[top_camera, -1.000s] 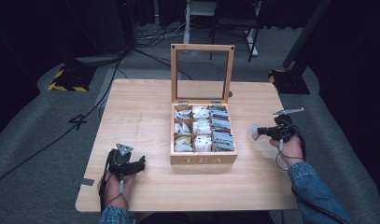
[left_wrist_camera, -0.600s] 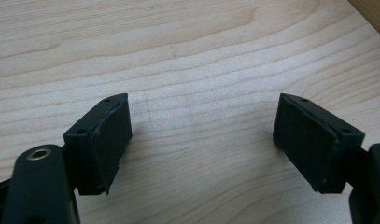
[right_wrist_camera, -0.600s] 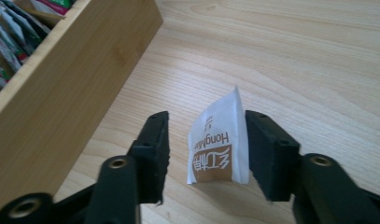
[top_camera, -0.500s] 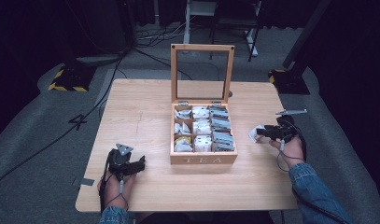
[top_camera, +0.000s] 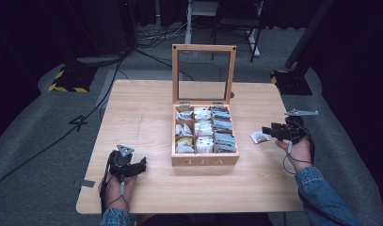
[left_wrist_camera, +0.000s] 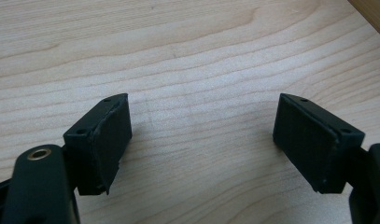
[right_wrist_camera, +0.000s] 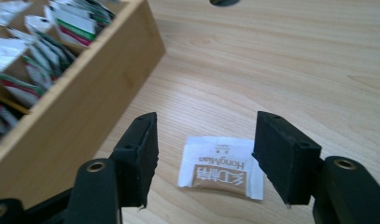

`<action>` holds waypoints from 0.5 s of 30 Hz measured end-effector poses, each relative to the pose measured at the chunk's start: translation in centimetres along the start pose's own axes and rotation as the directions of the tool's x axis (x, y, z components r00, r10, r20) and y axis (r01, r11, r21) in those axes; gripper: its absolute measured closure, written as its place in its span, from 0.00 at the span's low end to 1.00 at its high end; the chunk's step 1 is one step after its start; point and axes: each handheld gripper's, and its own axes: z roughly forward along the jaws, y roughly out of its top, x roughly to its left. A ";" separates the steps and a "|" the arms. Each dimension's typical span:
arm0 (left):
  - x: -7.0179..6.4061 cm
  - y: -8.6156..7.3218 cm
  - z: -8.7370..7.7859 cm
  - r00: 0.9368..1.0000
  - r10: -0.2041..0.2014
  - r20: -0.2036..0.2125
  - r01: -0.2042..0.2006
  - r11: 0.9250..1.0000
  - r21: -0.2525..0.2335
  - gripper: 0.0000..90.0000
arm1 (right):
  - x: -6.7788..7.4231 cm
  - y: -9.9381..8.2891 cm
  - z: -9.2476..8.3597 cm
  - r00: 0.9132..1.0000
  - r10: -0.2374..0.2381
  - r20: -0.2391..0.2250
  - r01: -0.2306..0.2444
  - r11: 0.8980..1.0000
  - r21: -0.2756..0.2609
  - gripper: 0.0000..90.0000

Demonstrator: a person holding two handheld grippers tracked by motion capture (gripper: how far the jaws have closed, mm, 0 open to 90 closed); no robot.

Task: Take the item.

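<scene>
Freshly released sachet at risk beside tea box

Left: black two-jaw left gripper [top_camera: 141, 163] parked, jaws wide, empty. Right: right gripper [right_wrist_camera: 204, 156], jaws just opened, straddling white-and-brown paper tea sachet [right_wrist_camera: 221, 167] lying flat beside wooden tea box [right_wrist_camera: 103, 98]; could drag it on withdrawal.

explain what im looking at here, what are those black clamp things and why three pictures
A person sits at a wooden table and holds a hand-worked two-jaw gripper in each hand; there is no robot arm. The high view looks down from above. The other two pictures come from cameras riding on each gripper, looking along its black jaws.

On the table stands a wooden tea box with its glass lid up and compartments full of tea bags. The left gripper rests open over bare wood, holding nothing. The right gripper has just been opening its jaws; a tea sachet lies flat on the table between them, beside the box, and the pads do not press it.
</scene>
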 end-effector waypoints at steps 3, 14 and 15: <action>0.0 0.0 0.0 1.000 0.000 0.000 0.000 1.000 0.000 0.22 | 0.7 0.0 -1.0 1.000 -0.020 -0.023 0.019 0.999 -0.028 0.44; 0.0 0.0 0.0 1.000 -0.001 0.000 0.001 1.000 0.000 0.22 | 3.7 0.3 -4.2 0.991 -0.103 -0.087 0.095 0.992 -0.086 0.42; 0.0 0.0 0.0 1.000 0.000 0.000 0.000 1.000 0.000 0.22 | 4.0 0.3 -4.4 0.990 -0.108 -0.093 0.100 0.991 -0.088 0.42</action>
